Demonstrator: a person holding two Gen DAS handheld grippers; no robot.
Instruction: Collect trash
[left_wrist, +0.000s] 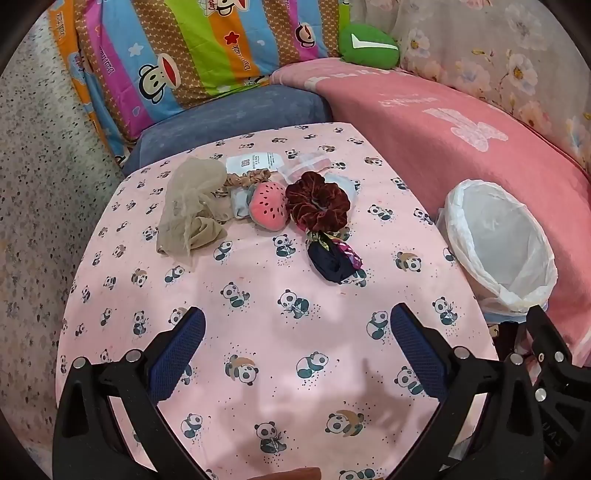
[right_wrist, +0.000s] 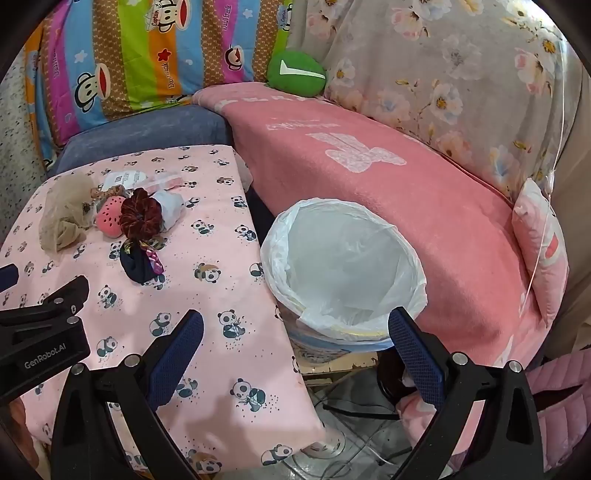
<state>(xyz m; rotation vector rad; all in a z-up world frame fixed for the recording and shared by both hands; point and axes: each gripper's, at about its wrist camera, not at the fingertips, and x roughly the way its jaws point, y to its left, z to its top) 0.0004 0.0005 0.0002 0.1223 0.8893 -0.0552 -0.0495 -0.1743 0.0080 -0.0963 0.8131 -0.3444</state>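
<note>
A heap of small items lies at the far side of the panda-print table (left_wrist: 258, 332): a beige mesh stocking (left_wrist: 188, 210), a pink strawberry plush (left_wrist: 267, 205), a dark red scrunchie (left_wrist: 317, 201), a navy scrunchie (left_wrist: 332, 258), a white label (left_wrist: 255, 162) and a clear packet (left_wrist: 306, 166). A bin with a white liner (left_wrist: 498, 247) stands right of the table, also in the right wrist view (right_wrist: 343, 266). My left gripper (left_wrist: 297, 343) is open and empty above the near table. My right gripper (right_wrist: 295, 343) is open and empty over the table's right edge, near the bin.
A pink blanket (right_wrist: 388, 184) covers the sofa behind the bin. A striped monkey-print quilt (left_wrist: 177, 62), a green cushion (left_wrist: 369, 46) and a floral cover (right_wrist: 461, 92) lie behind. Cables run on the tiled floor (right_wrist: 362, 410) below the bin.
</note>
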